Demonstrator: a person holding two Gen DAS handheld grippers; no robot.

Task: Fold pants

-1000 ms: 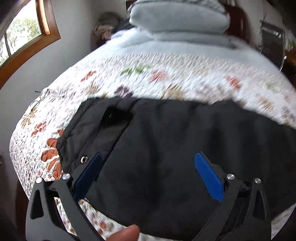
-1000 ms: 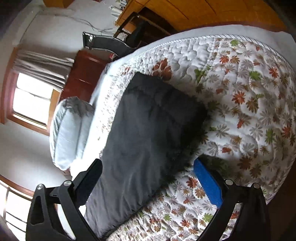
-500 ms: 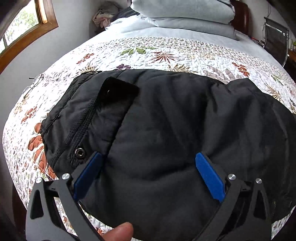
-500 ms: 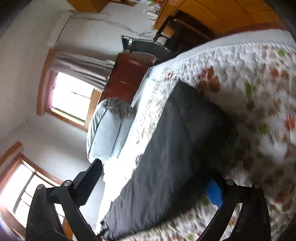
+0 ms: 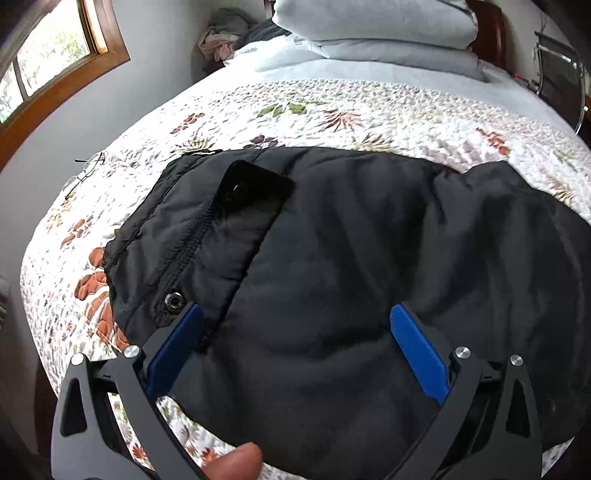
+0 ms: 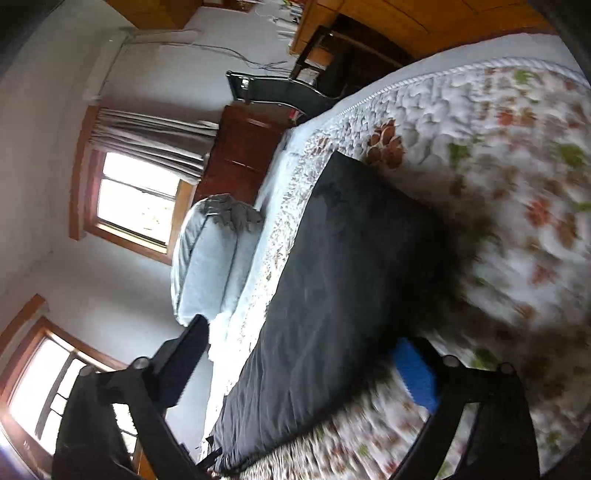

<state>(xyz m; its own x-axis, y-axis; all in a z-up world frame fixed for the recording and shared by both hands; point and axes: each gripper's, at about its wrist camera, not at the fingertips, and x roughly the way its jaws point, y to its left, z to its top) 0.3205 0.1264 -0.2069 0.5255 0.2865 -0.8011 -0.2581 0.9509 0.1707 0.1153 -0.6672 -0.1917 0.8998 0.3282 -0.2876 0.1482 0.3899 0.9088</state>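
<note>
Black padded pants point(image 5: 351, 258) lie folded in a thick stack on the floral quilt point(image 5: 332, 118), waistband with a snap button point(image 5: 174, 301) at the left. My left gripper point(image 5: 295, 332) is open and empty, hovering just above the near edge of the pants. In the right wrist view the same pants point(image 6: 332, 277) stretch away as a dark slab. My right gripper point(image 6: 306, 362) is open and empty, tilted, at the pants' near end with its blue pad point(image 6: 417, 373) low beside the fabric.
Folded grey bedding point(image 5: 373, 26) is stacked at the head of the bed. Eyeglasses point(image 5: 86, 168) lie on the quilt by the left edge. A dark chair point(image 6: 280, 92) and wooden furniture point(image 6: 240, 155) stand past the bed. Windows are on the wall.
My left gripper has pulled back a little from the pants. My right gripper has tipped over and swung in towards the pants' near end; its view is blurred with motion.
</note>
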